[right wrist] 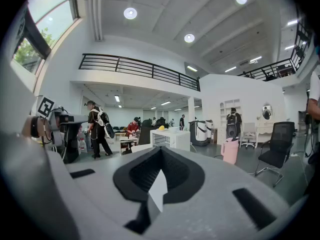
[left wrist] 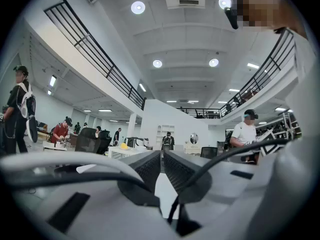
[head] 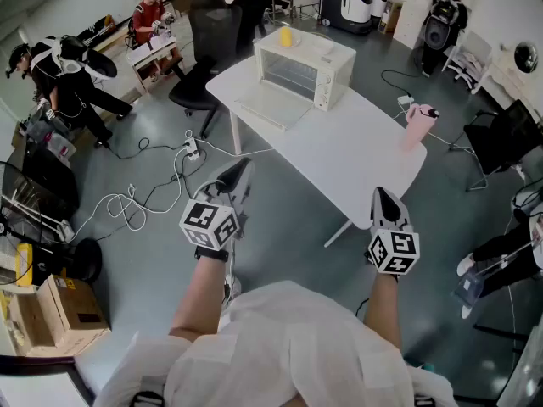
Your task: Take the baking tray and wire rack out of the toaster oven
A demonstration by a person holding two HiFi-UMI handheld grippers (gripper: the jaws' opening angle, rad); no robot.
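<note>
A white toaster oven (head: 304, 66) stands at the far end of a white table (head: 356, 155), its door (head: 273, 108) folded down flat. From here I cannot make out the baking tray or wire rack inside. My left gripper (head: 240, 175) and right gripper (head: 379, 196) hover over the floor well short of the table, both pointing towards it. The left gripper (left wrist: 161, 153) is shut with nothing between its jaws. The right gripper (right wrist: 161, 149) is also shut and empty. Far ahead in the gripper views is the oven (right wrist: 170, 136) (left wrist: 125, 151).
A pink bottle (head: 417, 124) stands at the table's right edge and a yellow object (head: 286, 36) sits on the oven. A black office chair (head: 199, 58) is left of the table. Cables (head: 153, 185) trail over the floor. Cardboard boxes (head: 59, 308) sit at the left.
</note>
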